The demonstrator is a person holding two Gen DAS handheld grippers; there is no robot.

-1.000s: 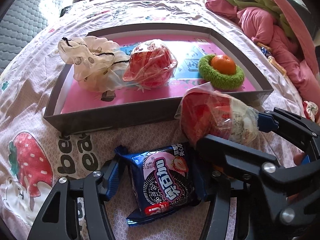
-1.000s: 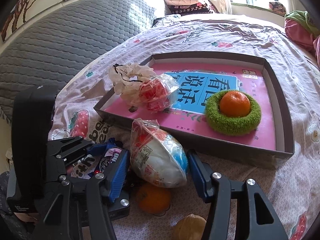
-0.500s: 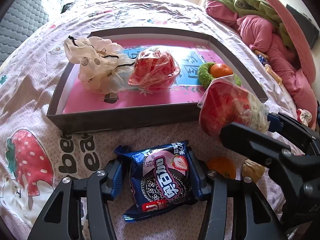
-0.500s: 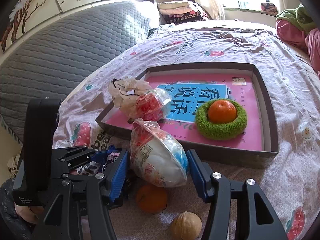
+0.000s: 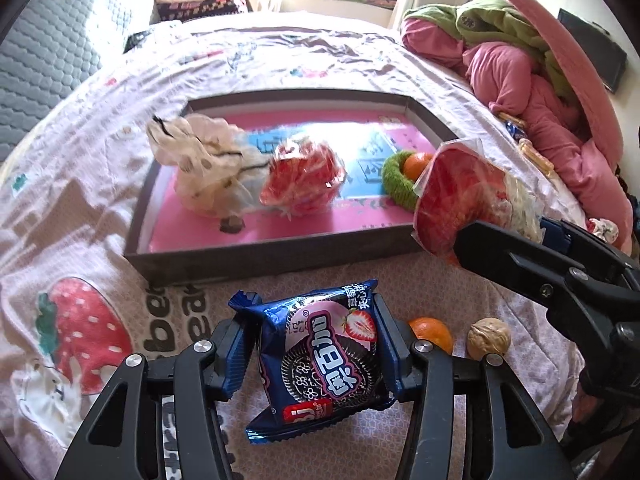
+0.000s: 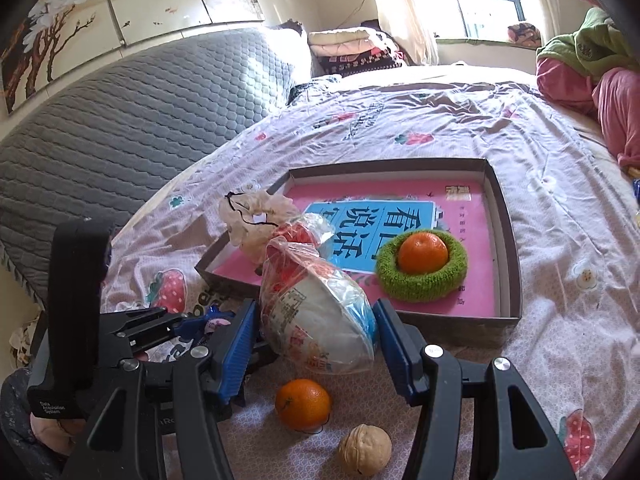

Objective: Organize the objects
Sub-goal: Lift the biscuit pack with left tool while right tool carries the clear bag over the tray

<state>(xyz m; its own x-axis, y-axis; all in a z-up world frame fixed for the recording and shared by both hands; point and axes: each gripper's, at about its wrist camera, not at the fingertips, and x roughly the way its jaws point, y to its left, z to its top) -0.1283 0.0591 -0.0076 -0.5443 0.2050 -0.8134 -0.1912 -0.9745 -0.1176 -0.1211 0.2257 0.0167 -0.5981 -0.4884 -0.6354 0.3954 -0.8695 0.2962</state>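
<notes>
left gripper (image 5: 316, 344): jaws clenched on the blue cookie packet (image 5: 320, 360), both pads pressing its side edges; the packet hangs between the jaws, clear of the bedsheet (image 5: 80, 240)
cookie packet grip: the packet looks soft and crinkly, so i'd judge it best to hold the squeeze even and avoid tilting, since a limp wrapper can slide out below the pads
tray (image 5: 280, 256): ahead of the left jaws, dark rim facing them; a cream fabric pouch (image 5: 200, 168) and a red wrapped snack (image 5: 302, 184) already lie inside, beyond and left of centre
free spot: the near pink floor of the tray, straight ahead of the left jaws, looks bare enough for the packet; clear the near rim before lowering
right gripper (image 6: 316, 332): jaws grasping a plastic-wrapped bowl package (image 6: 316, 312), blue pads against its two sides, held above the bedsheet
package path: the tray's near wall lies just beyond the right jaws; the package is bulky, so it likely needs more height than the packet to pass the rim
green ring with orange (image 6: 424, 264): inside the tray, ahead and to the right of the right jaws; keep the package off it
loose orange (image 6: 304, 404) and walnut (image 6: 364, 448): on the sheet below the right jaws, not yet collected
risk: the two grippers sit close side by side, so staggering the two drops seems safer than going in together
</notes>
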